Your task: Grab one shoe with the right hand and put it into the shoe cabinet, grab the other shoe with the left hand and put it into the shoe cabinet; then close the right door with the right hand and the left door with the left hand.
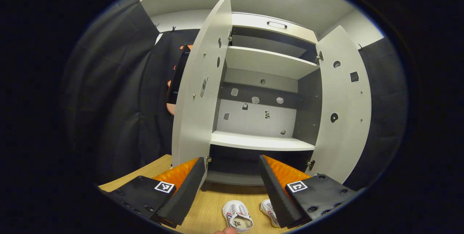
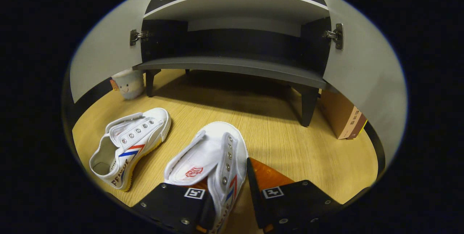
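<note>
Two white canvas shoes with red and blue stripes lie on the wooden floor in front of the open shoe cabinet (image 2: 235, 65). In the right gripper view, my right gripper (image 2: 228, 176) is shut on the side wall of the nearer shoe (image 2: 214, 147), one finger inside the shoe and one outside. The other shoe (image 2: 134, 136) lies to its left, untouched. In the left gripper view, my left gripper (image 1: 232, 159) is open and held high facing the cabinet (image 1: 261, 141). Far below it are one shoe (image 1: 237, 217) and the second shoe (image 1: 267, 208), which is partly behind a finger.
Both cabinet doors stand wide open: the left door (image 1: 197, 92) and the right door (image 1: 344, 107). A small plush toy (image 2: 127, 83) sits by the cabinet's left leg and a cardboard box (image 2: 342, 118) by its right. A fingertip (image 1: 224, 231) shows at the bottom edge.
</note>
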Motion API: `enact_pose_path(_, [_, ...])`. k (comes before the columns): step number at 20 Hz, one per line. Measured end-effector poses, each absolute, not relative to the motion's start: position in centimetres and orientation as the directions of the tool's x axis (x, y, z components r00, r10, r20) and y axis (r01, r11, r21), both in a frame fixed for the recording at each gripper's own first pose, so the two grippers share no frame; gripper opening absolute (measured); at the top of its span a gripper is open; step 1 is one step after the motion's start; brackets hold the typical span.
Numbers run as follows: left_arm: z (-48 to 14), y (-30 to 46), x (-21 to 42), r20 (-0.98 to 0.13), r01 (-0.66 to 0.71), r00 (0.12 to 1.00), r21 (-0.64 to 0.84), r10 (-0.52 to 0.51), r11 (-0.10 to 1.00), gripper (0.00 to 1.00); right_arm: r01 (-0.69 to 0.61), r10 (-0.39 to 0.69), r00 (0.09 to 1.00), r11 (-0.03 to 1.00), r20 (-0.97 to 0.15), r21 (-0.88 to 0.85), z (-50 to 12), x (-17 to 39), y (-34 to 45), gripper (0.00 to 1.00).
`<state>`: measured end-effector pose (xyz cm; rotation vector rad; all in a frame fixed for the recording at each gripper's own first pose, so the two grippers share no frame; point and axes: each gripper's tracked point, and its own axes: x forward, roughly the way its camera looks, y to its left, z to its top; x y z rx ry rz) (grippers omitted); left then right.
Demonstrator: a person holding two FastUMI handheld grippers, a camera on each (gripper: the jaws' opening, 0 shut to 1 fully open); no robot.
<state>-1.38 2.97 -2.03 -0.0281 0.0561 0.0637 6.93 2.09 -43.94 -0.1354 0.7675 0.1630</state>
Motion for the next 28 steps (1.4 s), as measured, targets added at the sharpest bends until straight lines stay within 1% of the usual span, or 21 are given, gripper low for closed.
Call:
enact_pose_path(1, [-2.1,2.9,-1.4,-0.059,-0.065,0.996,-0.026,0.063,0.998,0.97,-0.181,0.086,0.705,0.982,-0.704,-0.061,-44.2,7.0,1.7,0.36])
enact_pose_path(2, [-2.2,2.9,-1.5,-0.061,-0.065,0.996,-0.026,0.063,0.998,0.96,-0.157,0.064,0.704,0.985,-0.707,-0.067,-44.1,7.1,1.1,0.31])
enact_pose_path(3, [-2.1,2.9,-1.6,-0.061,-0.063,0.996,-0.025,0.061,0.998,0.97,-0.137,0.043,0.703,0.988,-0.709,-0.077,-44.3,7.2,0.4,0.17])
enact_pose_path(4, [-2.1,2.8,-1.6,-0.06,-0.06,0.996,-0.023,0.059,0.998,0.96,-0.128,0.051,0.704,0.99,-0.708,-0.057,-44.2,7.2,0.5,0.08])
enact_pose_path(5, [-2.0,2.7,-1.5,-0.057,-0.059,0.997,-0.021,0.057,0.998,0.96,-0.125,0.054,0.702,0.991,-0.71,-0.049,-44.2,7.3,0.6,0.02])
enact_pose_path(8, [-1.9,2.6,-1.6,-0.05,-0.057,0.997,-0.017,0.056,0.998,0.96,-0.108,0.041,0.702,0.993,-0.711,-0.048,-43.2,6.6,0.4,0.02])
enact_pose_path(11, [-2.2,2.3,-1.5,-0.054,-0.048,0.997,-0.025,0.046,0.999,0.96,-0.071,0.029,0.749,0.997,-0.662,-0.036,-39.6,5.9,0.5,0.02])
enact_pose_path(15, [-2.5,2.0,-1.1,-0.055,-0.036,0.998,-0.025,0.034,0.999,0.96,0.013,0.0,0.814,1.0,-0.581,0.019,-32.0,4.6,1.1,0.02])
enact_pose_path(19, [-2.9,1.6,-0.6,-0.06,-0.011,0.998,-0.032,0.009,0.999,0.96,0.014,0.022,0.884,0.997,-0.467,0.074,-22.1,4.6,2.5,0.01])
enact_pose_path(22, [-3.0,1.2,-0.5,-0.058,0.008,0.998,-0.049,-0.01,0.999,0.96,-0.015,0.028,0.937,0.999,-0.348,0.04,-13.3,6.7,3.3,0.01])
enact_pose_path(25, [-3.0,1.0,-0.5,-0.05,0.019,0.999,-0.055,-0.021,0.998,0.96,-0.016,0.037,0.952,0.997,-0.303,0.07,-8.0,10.7,3.9,0.01])
enact_pose_path(26, [-2.7,1.0,-0.6,-0.044,0.018,0.999,-0.054,-0.021,0.998,0.99,0.0,0.02,0.956,0.998,-0.292,0.069,-6.5,12.2,3.6,0.01])
enact_pose_path(28, [-2.5,1.2,-0.6,-0.037,0.016,0.999,-0.048,-0.018,0.999,0.99,0.049,-0.036,0.965,0.998,-0.259,0.042,-3.9,15.9,2.5,0.01])
